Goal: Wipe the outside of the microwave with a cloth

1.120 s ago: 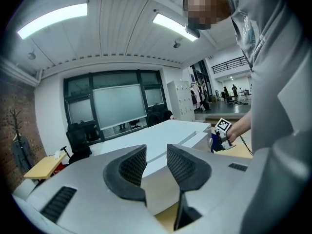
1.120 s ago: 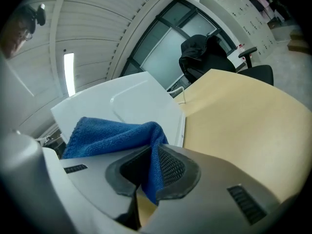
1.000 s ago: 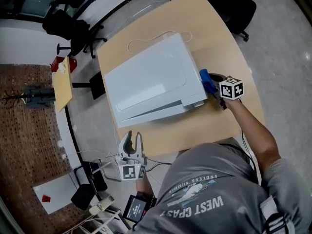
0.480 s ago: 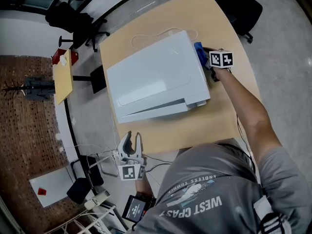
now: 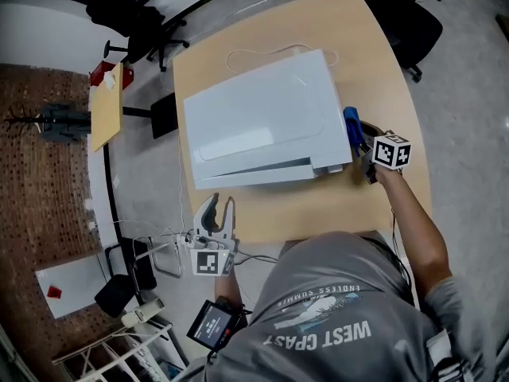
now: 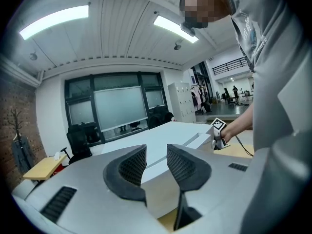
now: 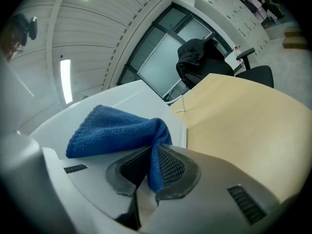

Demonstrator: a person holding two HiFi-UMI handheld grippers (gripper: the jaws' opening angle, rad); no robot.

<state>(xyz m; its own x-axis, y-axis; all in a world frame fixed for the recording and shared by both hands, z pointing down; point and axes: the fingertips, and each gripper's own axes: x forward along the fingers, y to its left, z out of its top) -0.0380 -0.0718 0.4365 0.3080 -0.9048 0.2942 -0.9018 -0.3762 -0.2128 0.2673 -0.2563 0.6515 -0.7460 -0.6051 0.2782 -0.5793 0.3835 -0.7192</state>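
Observation:
A white microwave [image 5: 262, 126] stands on the wooden table [image 5: 318, 205]. My right gripper [image 5: 361, 142] is at its right side, near the front corner, shut on a folded blue cloth [image 5: 352, 128]. In the right gripper view the cloth [image 7: 117, 128] is pinched between the pads and lies against the microwave's white wall [image 7: 124, 94]. My left gripper [image 5: 220, 204] hovers off the table's near edge, in front of the microwave. Its jaws stand apart with nothing between them, and in the left gripper view the left gripper [image 6: 156, 152] points at the microwave [image 6: 170, 138].
A white cable [image 5: 254, 52] loops on the table behind the microwave. Black office chairs [image 5: 406, 14] stand past the far right corner and others [image 5: 131, 14] at the far left. A small wooden desk [image 5: 106, 106] and a white rack [image 5: 135, 348] are on the left.
The right gripper slid the cloth along the microwave's right side to the far end, then back toward the front corner. The left gripper has stayed where it was.

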